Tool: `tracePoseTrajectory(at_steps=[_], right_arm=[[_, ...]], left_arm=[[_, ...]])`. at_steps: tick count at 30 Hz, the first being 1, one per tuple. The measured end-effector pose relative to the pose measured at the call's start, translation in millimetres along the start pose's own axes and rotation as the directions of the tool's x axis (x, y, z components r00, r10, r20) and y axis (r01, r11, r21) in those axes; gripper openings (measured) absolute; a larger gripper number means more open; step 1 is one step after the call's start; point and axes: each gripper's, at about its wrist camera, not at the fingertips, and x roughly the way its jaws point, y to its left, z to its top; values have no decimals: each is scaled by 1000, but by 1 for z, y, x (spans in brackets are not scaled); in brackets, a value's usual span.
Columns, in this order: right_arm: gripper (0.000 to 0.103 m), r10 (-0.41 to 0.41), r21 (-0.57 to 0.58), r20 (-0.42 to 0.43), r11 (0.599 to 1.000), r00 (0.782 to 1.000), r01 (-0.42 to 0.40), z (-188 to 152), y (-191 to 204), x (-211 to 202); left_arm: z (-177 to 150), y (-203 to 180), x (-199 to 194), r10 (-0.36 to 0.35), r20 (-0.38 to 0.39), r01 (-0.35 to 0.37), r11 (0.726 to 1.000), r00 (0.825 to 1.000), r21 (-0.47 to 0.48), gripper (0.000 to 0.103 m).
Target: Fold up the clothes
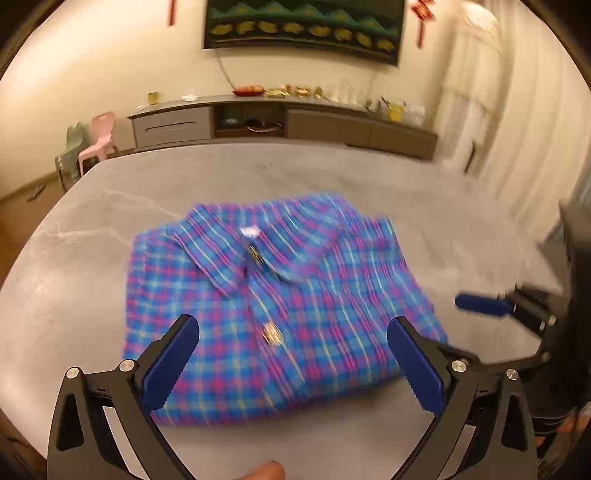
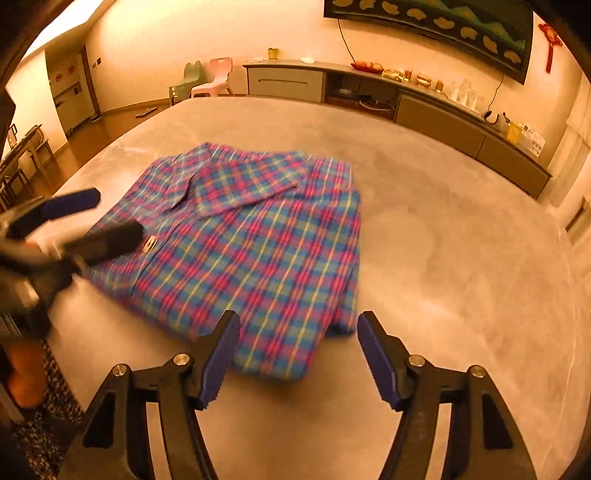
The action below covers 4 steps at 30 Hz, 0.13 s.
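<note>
Left gripper (image 1: 293, 363) spread, empty, over shirt (image 1: 273, 306) near edge; right gripper (image 2: 297, 360) likewise (shirt looks folded, collar far).

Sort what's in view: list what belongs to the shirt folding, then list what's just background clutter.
Part of the job:
plaid shirt, folded, collar up
grey table under it
left gripper, open
right gripper, open

Just lying about:
sideboard with dishes
pink chair
green chair
wall picture
</note>
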Motion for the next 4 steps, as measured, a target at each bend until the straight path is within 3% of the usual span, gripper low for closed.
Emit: tracePoseTrajectory(at_steps=[4], right_arm=[[68, -27, -26, 2, 999, 1000, 27, -10, 11, -1]], left_arm=[[-10, 1, -14, -6, 34, 8, 999, 999, -37, 103]])
